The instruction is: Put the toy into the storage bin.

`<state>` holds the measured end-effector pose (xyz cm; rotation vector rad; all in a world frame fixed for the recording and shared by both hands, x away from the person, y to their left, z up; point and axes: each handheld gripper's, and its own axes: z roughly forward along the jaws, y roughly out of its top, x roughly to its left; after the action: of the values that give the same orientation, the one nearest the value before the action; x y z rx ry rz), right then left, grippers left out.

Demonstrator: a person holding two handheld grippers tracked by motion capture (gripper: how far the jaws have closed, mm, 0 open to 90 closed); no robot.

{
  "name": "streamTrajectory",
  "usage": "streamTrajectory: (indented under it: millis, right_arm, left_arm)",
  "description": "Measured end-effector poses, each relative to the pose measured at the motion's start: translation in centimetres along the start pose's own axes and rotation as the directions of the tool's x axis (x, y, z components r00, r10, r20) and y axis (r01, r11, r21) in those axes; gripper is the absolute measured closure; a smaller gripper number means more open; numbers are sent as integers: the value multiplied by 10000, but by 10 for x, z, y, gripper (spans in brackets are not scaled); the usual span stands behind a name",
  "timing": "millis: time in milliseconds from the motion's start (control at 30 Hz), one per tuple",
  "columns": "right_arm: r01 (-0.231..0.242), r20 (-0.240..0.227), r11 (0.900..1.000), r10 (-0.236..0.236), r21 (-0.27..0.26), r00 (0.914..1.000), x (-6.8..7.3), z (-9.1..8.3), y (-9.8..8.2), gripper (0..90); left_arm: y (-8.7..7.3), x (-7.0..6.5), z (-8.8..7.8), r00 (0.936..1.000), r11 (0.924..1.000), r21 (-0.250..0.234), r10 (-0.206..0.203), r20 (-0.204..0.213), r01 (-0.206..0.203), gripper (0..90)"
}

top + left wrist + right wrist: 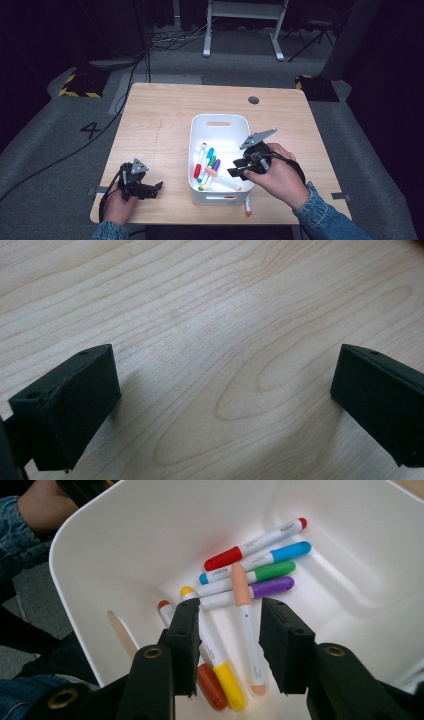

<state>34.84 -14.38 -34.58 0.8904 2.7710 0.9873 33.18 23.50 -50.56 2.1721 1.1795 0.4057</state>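
1. Seven pens lie in the white bin [220,121] on the table [155,130]; the peach pen [245,625] rests across them.
2. Right gripper [230,635] hovers above it, jaws apart, holding nothing.
3. Left gripper [225,405] rests on bare table, jaws wide and empty.
4. One orange pen [247,206] lies outside.

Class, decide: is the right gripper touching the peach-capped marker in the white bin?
Apart. In the right gripper view, the right gripper hangs open above the peach-capped marker, with white bin floor visible beside each pad.
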Motion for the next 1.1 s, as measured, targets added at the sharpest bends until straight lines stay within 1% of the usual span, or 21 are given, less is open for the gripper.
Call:
streamTrajectory:
  millis: [100,200,233,267,300,400,433,467,567,600,633,667,867,933,967,1000,1033,1067,1100]
  right_arm:
    - [-123,124,9998,125,-154,9998,-6,-8,-3,618]
    - [-361,256,9987,370,-365,9990,-13,-17,-5,625]
    - [-541,326,9972,558,-510,9979,-18,-24,-7,628]
    - [-541,326,9972,558,-510,9979,-18,-24,-7,628]
    - [-617,383,9964,640,-573,9972,-21,-27,-8,629]
    - [-849,546,9936,890,-743,9945,-31,-34,-12,636]
    - [-980,663,9915,1038,-853,9924,-37,-38,-15,641]
    - [-980,663,9915,1038,-853,9924,-37,-38,-15,641]
    - [-1268,725,9870,1342,-985,9883,-45,-43,-18,639]
    - [-1271,789,9869,1351,-996,9877,-49,-45,-19,639]
    - [-1467,862,9839,1557,-1024,9840,-55,-46,-21,638]
    - [-1467,862,9839,1557,-1024,9840,-55,-46,-21,638]
    - [-1873,1079,9773,1977,-994,9743,-81,-42,-27,638]
    - [-1948,1128,9761,2051,-961,9722,-90,-38,-29,635]
    - [-2043,1165,9743,2146,-946,9697,-98,-34,-30,629]
    - [-2043,1165,9743,2146,-946,9697,-98,-34,-30,629]
    - [-2114,1215,9729,2219,-939,9675,-102,-31,-30,628]
    - [-2096,1271,9732,2206,-946,9670,-107,-29,-31,628]
    - [-2205,1345,9712,2313,-904,9635,-115,-23,-32,626]
  left_arm:
    - [0,0,0,10000,10000,-1,0,-2,0,0]
    - [0,0,0,10000,10000,-12,-5,12,5,0]
    - [0,0,0,10000,10000,-6,0,11,0,0]
    - [0,0,0,10000,10000,-6,0,11,0,0]
    - [0,0,0,10000,10000,-9,-1,15,1,0]
    - [0,0,0,10000,10000,-11,-6,13,6,0]
    - [0,0,0,10000,10000,-9,-5,24,5,0]
    - [0,0,0,10000,10000,-9,-5,24,5,0]
    - [0,0,0,10000,10000,-17,-25,28,25,0]
    - [0,0,0,10000,10000,-15,-21,29,21,0]
    - [0,0,0,10000,10000,-16,-22,30,22,0]
    - [0,0,0,10000,10000,-16,-22,30,22,0]
    - [0,0,0,10000,10000,-4,-3,27,3,0]
    - [0,0,0,10000,10000,-18,15,-16,-15,0]
    - [0,0,0,10000,10000,-4,21,-30,-21,0]
    - [-1,0,-1,10000,10000,-27,28,-87,-29,0]
    - [-1,1,-1,10000,10000,5,8,-48,-8,0]
    - [-1,1,-1,10000,10000,-4,-12,-46,12,0]
    - [-1,1,-1,10000,10000,-6,-13,-45,13,0]
